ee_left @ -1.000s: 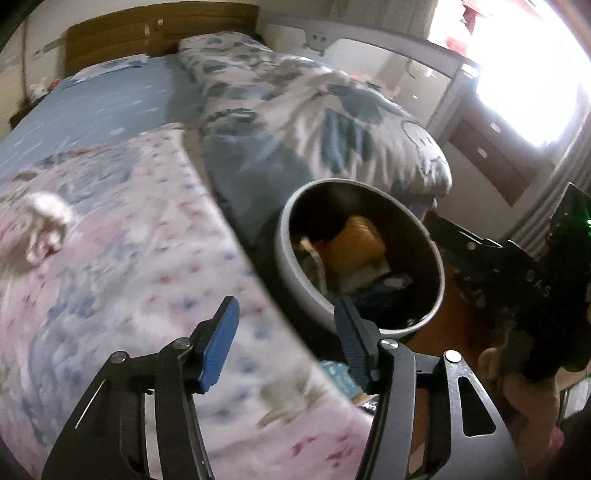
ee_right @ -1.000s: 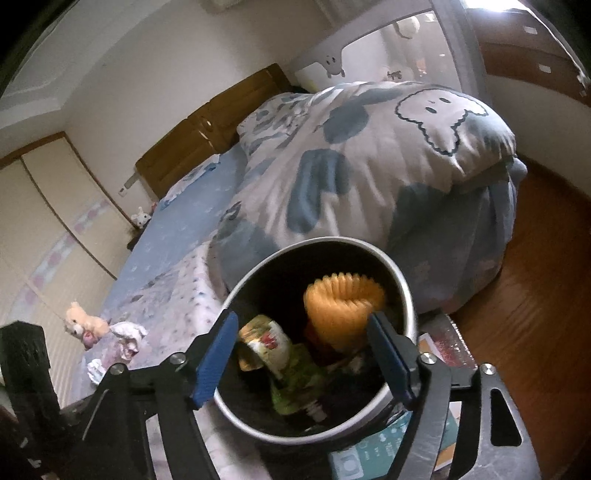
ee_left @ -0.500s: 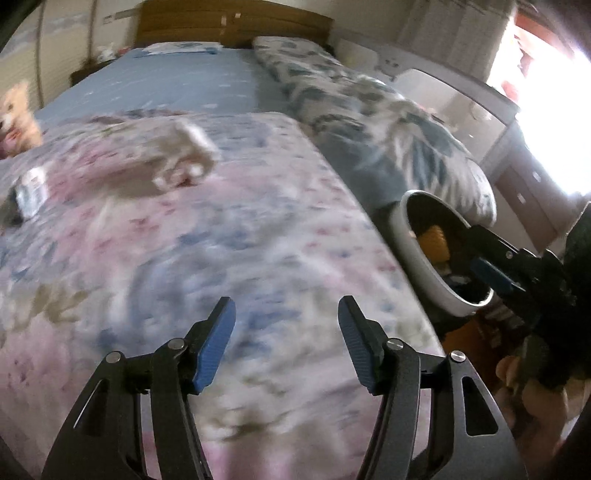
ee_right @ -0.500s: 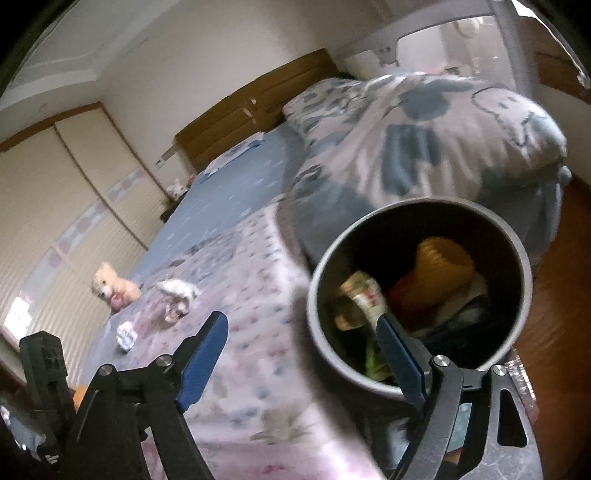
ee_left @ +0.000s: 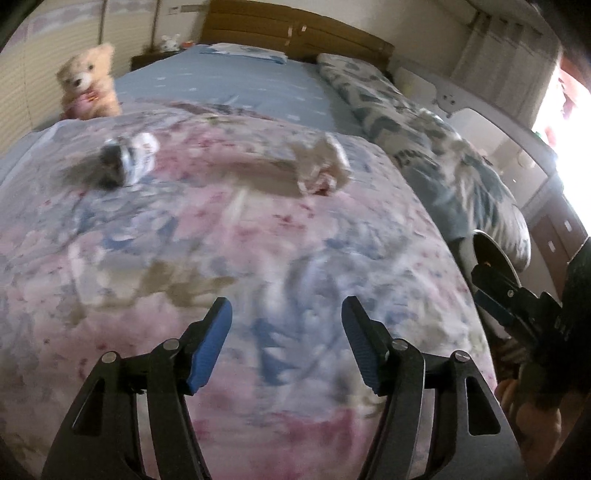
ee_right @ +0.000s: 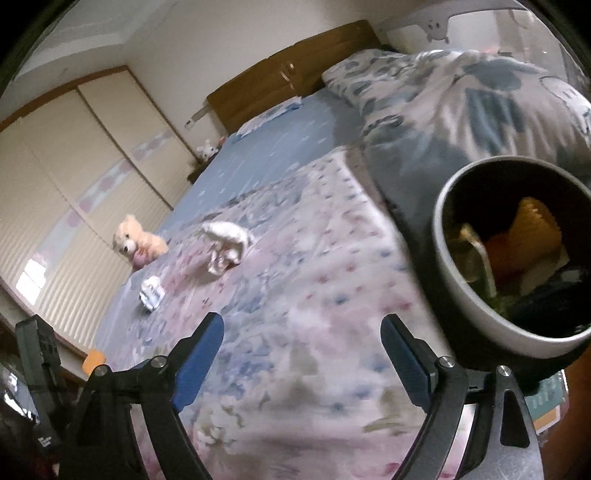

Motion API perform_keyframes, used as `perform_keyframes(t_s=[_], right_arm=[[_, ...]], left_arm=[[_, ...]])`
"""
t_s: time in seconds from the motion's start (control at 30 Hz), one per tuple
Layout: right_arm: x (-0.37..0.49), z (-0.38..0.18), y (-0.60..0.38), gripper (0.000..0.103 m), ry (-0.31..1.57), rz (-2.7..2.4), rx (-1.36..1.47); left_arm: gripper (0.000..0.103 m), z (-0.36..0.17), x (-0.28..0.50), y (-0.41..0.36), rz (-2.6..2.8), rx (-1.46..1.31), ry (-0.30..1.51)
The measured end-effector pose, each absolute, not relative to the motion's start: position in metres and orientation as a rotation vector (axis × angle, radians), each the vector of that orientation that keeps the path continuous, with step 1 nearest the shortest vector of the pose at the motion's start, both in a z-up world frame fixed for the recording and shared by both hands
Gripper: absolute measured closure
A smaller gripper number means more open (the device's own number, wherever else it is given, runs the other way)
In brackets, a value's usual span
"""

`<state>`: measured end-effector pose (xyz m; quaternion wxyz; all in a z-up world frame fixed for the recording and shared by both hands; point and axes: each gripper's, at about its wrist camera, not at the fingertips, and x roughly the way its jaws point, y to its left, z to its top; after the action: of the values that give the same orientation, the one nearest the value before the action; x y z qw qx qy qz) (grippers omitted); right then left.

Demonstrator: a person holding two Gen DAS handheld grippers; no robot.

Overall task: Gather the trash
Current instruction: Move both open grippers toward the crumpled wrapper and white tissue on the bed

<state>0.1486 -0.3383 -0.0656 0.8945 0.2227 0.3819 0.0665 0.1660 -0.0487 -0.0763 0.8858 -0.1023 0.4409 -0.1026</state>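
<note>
A crumpled white tissue wad [ee_left: 322, 167] [ee_right: 227, 245] lies on the pink floral bedspread [ee_left: 258, 258] [ee_right: 295, 332], well ahead of both grippers. To its left lies a smaller crumpled wrapper, white and dark [ee_left: 127, 158] [ee_right: 150, 293]. My left gripper [ee_left: 286, 343] hovers over the bedspread, its jaws opening, nothing between them. My right gripper [ee_right: 302, 360] also hovers over the quilt, jaws opening and empty. A grey round trash bin [ee_right: 461, 295] [ee_left: 495, 254] with an orange item and other trash inside stands at the bed's right side.
A tan teddy bear [ee_left: 88, 83] [ee_right: 138, 240] sits at the bed's far left. A bulky blue-and-white duvet [ee_left: 436, 147] [ee_right: 461, 99] is piled along the right. A wooden headboard [ee_left: 295, 29], a wardrobe [ee_right: 74, 166] and a wood floor surround the bed.
Both grippers have swung left, away from the trash bin and over the bedspread. Both pairs of jaws have widened. The tissue wad and wrapper have come into view ahead.
</note>
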Motion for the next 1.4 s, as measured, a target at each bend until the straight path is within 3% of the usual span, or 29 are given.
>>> perform_keyframes(t_s=[0.8,1.4], right_arm=[[0.198,-0.08,-0.258,0.014,0.86,0.255,0.351],[0.268,-0.091,-0.23,0.014,0.879,0.282,0.303]], left_arm=[[0.036,-0.099,0.195,0.022,-0.042,-0.228,0.931],[0.031,-0.095,0.274,0.058,0.041,-0.213,0.904]])
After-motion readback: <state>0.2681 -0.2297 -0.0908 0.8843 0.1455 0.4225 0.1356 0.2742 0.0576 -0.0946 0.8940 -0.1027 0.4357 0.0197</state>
